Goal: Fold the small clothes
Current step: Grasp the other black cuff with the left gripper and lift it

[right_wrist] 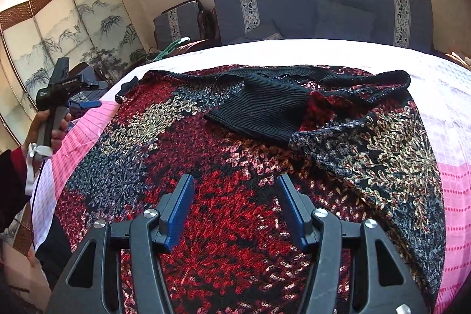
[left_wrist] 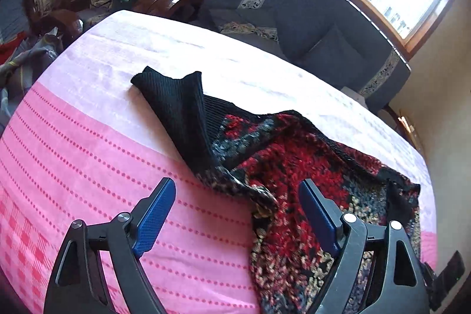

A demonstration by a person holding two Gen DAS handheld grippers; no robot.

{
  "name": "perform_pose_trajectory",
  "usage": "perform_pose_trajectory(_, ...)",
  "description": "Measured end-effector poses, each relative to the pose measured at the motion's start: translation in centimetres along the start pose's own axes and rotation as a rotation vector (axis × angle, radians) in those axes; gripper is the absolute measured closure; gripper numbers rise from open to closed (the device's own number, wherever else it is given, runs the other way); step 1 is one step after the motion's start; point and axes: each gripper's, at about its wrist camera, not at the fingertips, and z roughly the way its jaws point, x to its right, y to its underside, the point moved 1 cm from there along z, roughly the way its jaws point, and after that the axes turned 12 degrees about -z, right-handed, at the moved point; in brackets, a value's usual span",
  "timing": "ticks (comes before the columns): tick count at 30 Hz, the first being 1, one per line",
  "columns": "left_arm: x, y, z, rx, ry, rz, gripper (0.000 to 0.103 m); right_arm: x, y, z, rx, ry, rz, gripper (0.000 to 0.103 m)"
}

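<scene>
From the left wrist, the left gripper (left_wrist: 237, 193) hovers with fingers wide and empty above the pink cloth-covered counter (left_wrist: 88, 137) beside the patterned knit sweater (left_wrist: 294, 155), while from the right wrist the right gripper (right_wrist: 235, 190) hangs half-spread, empty, over that sweater's middle.

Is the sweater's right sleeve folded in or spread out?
Folded in: the sleeve lies across the sweater, its black cuff on the chest.

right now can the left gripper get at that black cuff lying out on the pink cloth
Probably yes: the left gripper is open and empty, and the black cuff lies ahead on the pink cloth with nothing between them.
</scene>
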Motion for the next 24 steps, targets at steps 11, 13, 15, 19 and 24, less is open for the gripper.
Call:
perform_pose_trajectory(11, -1.4, -2.4, 4.4, 0.057, -0.066, -0.015, 0.085, 0.5, -0.1, -0.9, 0.063, -0.013, 0.023, 0.039)
perform_pose_trajectory(13, -2.4, -2.6, 3.7, 0.074, -0.027, -0.058, 0.086, 0.6, -0.1, -1.1, 0.073, -0.022, 0.024, 0.035)
perform_pose_trajectory(15, -2.9, -2.7, 2.3, 0.103, 0.059, -0.089, 0.086, 0.9, -0.1, -1.2, 0.080, -0.029, 0.036, 0.035)
perform_pose_trajectory(19, -1.9, -3.2, -1.3, 0.184, 0.180, -0.123, 0.087, 1.8, 0.0, -1.5, 0.097, -0.048, 0.079, 0.034)
perform_pose_trajectory(24, 4.7, -2.1, -4.7, 0.228, 0.225, 0.043, 0.096, 2.8, 0.2, -1.7, 0.118, -0.060, 0.131, 0.034)
